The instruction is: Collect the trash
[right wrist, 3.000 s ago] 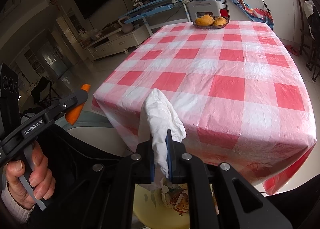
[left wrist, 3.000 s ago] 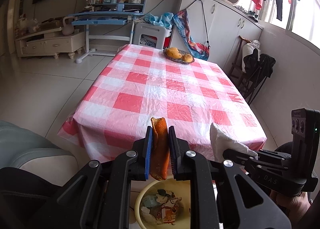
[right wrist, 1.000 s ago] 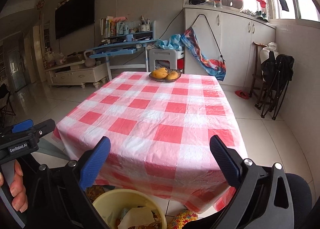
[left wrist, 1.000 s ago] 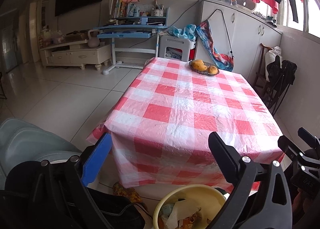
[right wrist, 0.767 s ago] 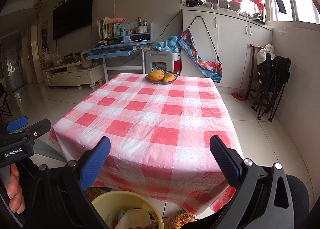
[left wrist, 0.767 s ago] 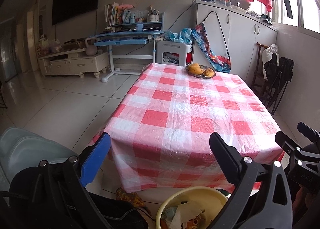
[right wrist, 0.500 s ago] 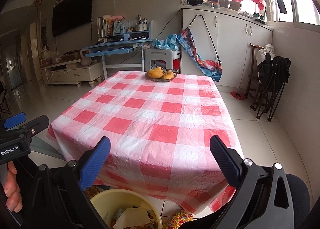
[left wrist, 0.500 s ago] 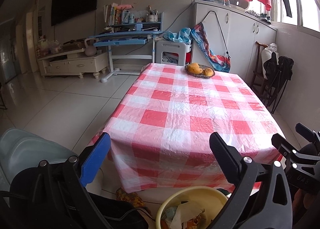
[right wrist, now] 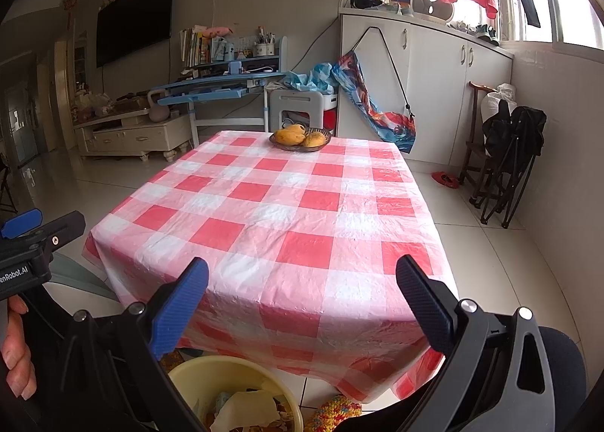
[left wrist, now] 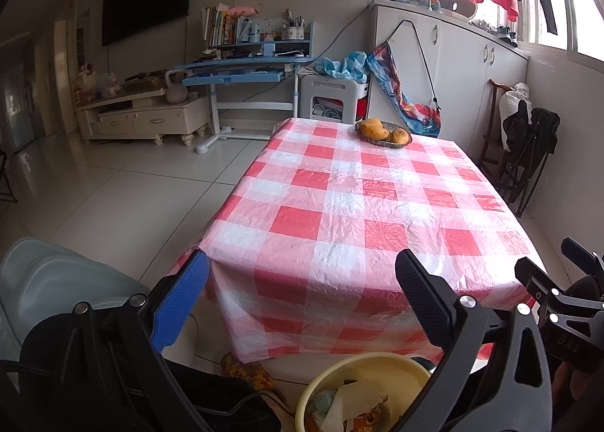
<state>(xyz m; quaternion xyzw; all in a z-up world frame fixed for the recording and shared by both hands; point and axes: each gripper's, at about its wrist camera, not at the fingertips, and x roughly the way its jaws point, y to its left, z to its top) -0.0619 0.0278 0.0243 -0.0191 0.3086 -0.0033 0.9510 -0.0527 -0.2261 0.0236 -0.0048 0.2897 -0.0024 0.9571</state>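
Observation:
A yellow trash bucket (left wrist: pixel 362 367) stands on the floor below the table's near edge, with crumpled paper and wrappers (left wrist: pixel 347 405) inside. It also shows in the right wrist view (right wrist: pixel 211 371). My left gripper (left wrist: pixel 302 303) is open and empty, held above the bucket. My right gripper (right wrist: pixel 302 303) is open and empty too, just right of the left one. The right gripper shows in the left wrist view (left wrist: pixel 566 281), and the left gripper in the right wrist view (right wrist: pixel 34 228).
A table with a red-and-white checked cloth (left wrist: pixel 362 205) fills the middle. A bowl of yellow fruit (left wrist: pixel 383 133) sits at its far end. A grey-green seat (left wrist: pixel 45 281) is at left, folded chairs (right wrist: pixel 506 164) at right, a knitted slipper (left wrist: pixel 245 371) on the floor.
Three seconds ago the left gripper held an orange peel and the right a white tissue; both are now open and empty. In the last second both views rose slightly.

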